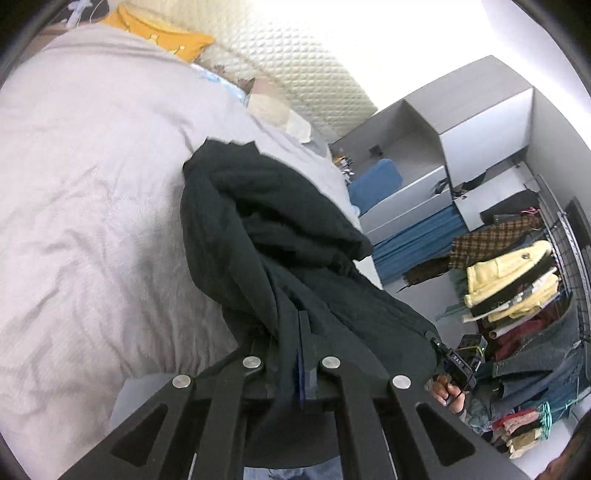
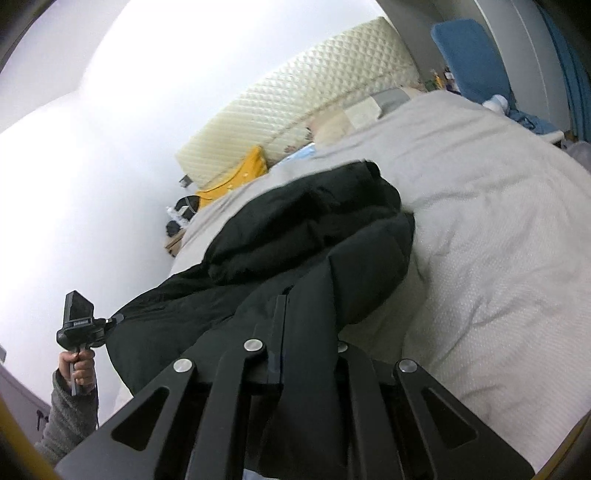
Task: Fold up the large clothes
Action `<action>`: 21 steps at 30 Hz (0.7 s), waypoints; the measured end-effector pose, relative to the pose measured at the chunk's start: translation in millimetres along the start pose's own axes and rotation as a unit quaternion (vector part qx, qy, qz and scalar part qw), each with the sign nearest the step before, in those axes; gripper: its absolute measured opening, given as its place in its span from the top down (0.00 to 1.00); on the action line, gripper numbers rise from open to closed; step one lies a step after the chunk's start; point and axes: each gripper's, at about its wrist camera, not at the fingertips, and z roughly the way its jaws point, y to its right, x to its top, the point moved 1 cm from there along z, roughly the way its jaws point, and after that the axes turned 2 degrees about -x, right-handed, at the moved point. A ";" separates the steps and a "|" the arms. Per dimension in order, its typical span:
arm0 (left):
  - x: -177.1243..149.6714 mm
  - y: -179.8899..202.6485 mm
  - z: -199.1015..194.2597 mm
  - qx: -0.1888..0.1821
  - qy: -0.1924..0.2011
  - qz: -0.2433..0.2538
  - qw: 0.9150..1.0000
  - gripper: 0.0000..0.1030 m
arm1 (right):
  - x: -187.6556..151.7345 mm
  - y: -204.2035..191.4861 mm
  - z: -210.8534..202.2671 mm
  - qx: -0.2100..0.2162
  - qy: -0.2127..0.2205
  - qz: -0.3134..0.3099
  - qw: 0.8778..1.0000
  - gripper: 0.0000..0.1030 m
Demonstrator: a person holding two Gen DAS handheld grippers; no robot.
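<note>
Left gripper (image 1: 291, 354) and right gripper (image 2: 295, 332) each pinch the black jacket (image 1: 280, 229), which we hold bunched above the grey bed (image 1: 92, 192), so we should spread it flat before folding

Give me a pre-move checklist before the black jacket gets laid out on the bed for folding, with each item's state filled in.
1. Left tongs clamped on the black jacket: ok, fabric bunched between the fingers.
2. Right tongs clamped on the jacket: ok, cloth covers the fingers.
3. Jacket spread flat: not ok, it hangs bunched in thick folds.
4. Landing area on the grey bedspread: ok, bare beside the jacket.
5. Yellow garment out of the way: ok, far off near the headboard.
6. Sleeves located: cannot tell, hidden in the folds.
</note>
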 end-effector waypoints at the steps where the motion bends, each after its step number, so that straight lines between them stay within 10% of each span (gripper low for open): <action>1: -5.4 4.9 -10.2 -0.002 0.002 0.003 1.000 0.97 | -1.1 -3.3 -9.9 0.004 0.001 -0.005 1.000 0.94; 12: -26.3 44.3 -65.8 -0.010 0.023 0.026 0.999 0.97 | -4.4 -32.2 -82.2 0.034 0.014 -0.029 0.999 0.93; 21: 65.6 55.0 -12.4 0.036 0.029 0.064 0.997 0.96 | 65.3 -6.9 -30.4 0.000 0.014 0.002 1.000 0.93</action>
